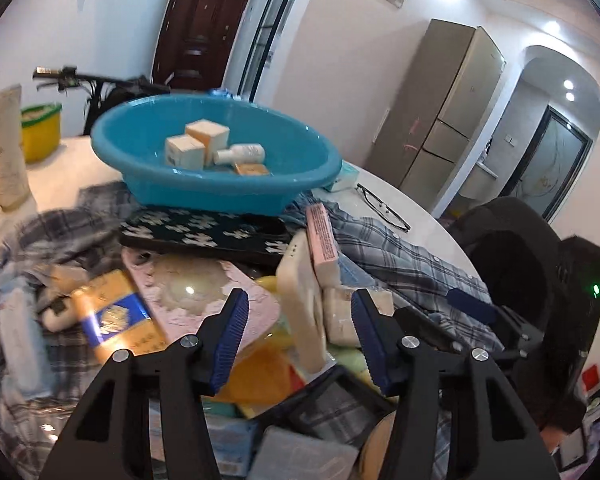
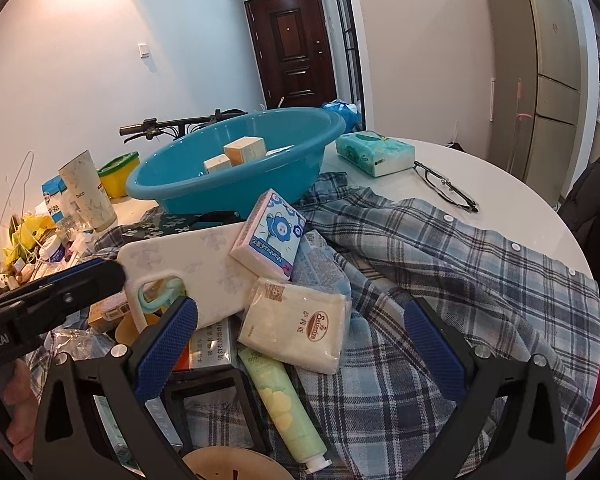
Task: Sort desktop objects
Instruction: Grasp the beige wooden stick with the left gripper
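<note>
The left tongs (image 1: 298, 336) are half open around a cream phone case (image 1: 300, 300), not squeezing it. The right tongs (image 2: 300, 344) are wide open above a beige tissue pack (image 2: 296, 324) on the bench (image 2: 500, 184).

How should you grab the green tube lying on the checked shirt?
Grip the green tube across its round middle, coming from above. It lies flat on the shirt with its cap nearest the camera, and its long sides are free on both sides.
</note>
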Demonstrator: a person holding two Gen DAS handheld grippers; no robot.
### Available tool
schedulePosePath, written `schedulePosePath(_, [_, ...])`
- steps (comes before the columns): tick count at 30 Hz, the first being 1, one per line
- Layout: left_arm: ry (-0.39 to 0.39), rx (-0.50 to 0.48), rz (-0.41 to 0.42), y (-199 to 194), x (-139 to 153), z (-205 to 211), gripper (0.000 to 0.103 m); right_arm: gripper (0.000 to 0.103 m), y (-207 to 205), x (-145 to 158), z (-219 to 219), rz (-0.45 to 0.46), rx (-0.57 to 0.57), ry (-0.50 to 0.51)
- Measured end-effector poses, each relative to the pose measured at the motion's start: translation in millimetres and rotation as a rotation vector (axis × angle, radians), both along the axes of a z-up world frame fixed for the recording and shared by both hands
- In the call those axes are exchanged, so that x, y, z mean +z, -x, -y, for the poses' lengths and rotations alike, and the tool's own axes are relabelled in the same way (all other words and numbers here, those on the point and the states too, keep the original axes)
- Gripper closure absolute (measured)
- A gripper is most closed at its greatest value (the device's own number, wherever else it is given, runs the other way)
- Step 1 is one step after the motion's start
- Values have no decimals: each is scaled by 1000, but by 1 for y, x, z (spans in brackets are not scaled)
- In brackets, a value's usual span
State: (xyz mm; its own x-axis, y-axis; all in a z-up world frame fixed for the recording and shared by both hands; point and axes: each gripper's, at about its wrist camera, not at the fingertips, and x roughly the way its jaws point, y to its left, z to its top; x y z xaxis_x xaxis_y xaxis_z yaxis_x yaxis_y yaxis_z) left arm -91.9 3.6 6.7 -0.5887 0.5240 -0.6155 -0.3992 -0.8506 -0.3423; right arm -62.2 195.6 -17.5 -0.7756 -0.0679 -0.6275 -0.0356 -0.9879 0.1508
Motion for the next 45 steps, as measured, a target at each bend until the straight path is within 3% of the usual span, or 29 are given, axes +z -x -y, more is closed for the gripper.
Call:
schedulePosePath(1, [-9, 4, 12, 2, -1, -2, 61, 0, 0, -1, 0, 1, 1, 2])
schedulePosePath(5, [-22, 27, 9, 12, 1, -6, 89, 0, 2, -4, -1, 7, 4, 4])
schedulePosePath(11, [-47, 3, 16, 6, 2, 0, 92, 0, 1, -6, -1, 8, 2, -1])
schedulePosePath(16, [7, -11, -40, -25, 12, 19, 92, 0, 0, -5, -2, 6, -6, -8])
schedulePosePath(19, [-9, 4, -48, -37, 20, 33, 92, 0, 0, -6, -3, 8, -5, 5])
schedulePosePath(25, [-8, 52, -189, -66, 50, 44, 92, 0, 0, -5, 10, 6, 28, -12])
schedulePosePath(33, [12, 122, -232, -67, 57, 48, 92, 0, -4, -2, 11, -5, 29, -21])
schedulePosePath(38, [1, 163, -337, -79, 77, 56, 92, 0, -1, -4, 9, 2, 17, -12])
schedulePosePath(41, [-13, 159, -332, -76, 78, 56, 92, 0, 1, -6, 10, 9, 21, -7])
schedulePosePath(45, [34, 126, -336, -76, 74, 48, 92, 0, -1, -6, 13, 6, 30, -18])
